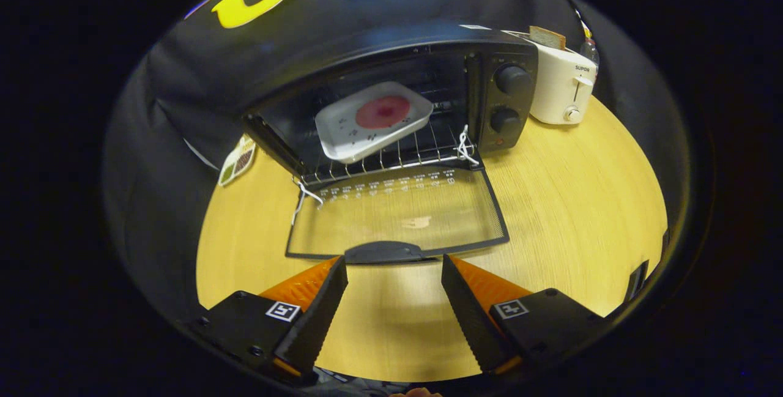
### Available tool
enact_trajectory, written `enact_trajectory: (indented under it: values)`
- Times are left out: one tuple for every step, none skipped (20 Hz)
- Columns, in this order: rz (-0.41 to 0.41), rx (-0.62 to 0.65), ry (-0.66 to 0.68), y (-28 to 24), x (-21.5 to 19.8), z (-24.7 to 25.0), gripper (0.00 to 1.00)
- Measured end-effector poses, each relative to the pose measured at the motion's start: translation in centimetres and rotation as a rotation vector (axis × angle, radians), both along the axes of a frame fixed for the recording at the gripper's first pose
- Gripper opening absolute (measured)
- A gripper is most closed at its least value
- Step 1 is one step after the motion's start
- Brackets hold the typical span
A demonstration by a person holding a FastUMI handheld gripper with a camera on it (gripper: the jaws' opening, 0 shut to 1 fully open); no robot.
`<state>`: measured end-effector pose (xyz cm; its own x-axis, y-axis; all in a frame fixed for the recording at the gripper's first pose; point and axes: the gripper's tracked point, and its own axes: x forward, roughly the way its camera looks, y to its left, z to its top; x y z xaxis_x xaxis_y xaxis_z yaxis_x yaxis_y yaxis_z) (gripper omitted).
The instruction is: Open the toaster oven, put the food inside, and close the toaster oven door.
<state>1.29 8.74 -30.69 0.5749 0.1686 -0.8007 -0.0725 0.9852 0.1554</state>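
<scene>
Toaster oven (428,97): on desk (581,201), door (397,216) folded flat for loading. Food (383,111): on white tray (371,120), set on the rack inside. Gripper (394,274): spread wide, empty, flanking door handle (383,252), likely placed for closing.

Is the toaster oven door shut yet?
No, the toaster oven door lies folded down flat on the table, with the food tray on the rack inside and the open gripper just short of the door handle.
</scene>
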Motion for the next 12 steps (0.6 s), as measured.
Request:
enact_trajectory:
  values:
    - [0.012,-0.023,0.001,0.1,-1.2,0.1,0.98]
    - [0.017,-0.050,0.006,-0.3,-1.3,-0.4,0.98]
    - [0.018,-0.074,0.019,-0.6,-1.4,-0.9,0.99]
    - [0.018,-0.097,0.033,-0.8,-1.4,-1.5,0.99]
    - [0.021,-0.112,0.043,-1.0,-1.4,-2.0,0.99]
    - [0.027,-0.124,0.049,-1.0,-1.3,-2.5,0.99]
    - [0.035,-0.140,0.054,-1.1,-1.3,-2.9,0.99]
    - [0.043,-0.152,0.060,-1.1,-1.2,-3.4,0.99]
    - [0.051,-0.161,0.070,-1.0,-1.1,-3.9,0.99]
    - [0.059,-0.165,0.078,-0.8,-1.0,-4.4,0.99]
    - [0.066,-0.172,0.083,-0.7,-0.9,-4.7,0.99]
    - [0.068,-0.178,0.092,-0.6,-0.9,-5.0,0.99]
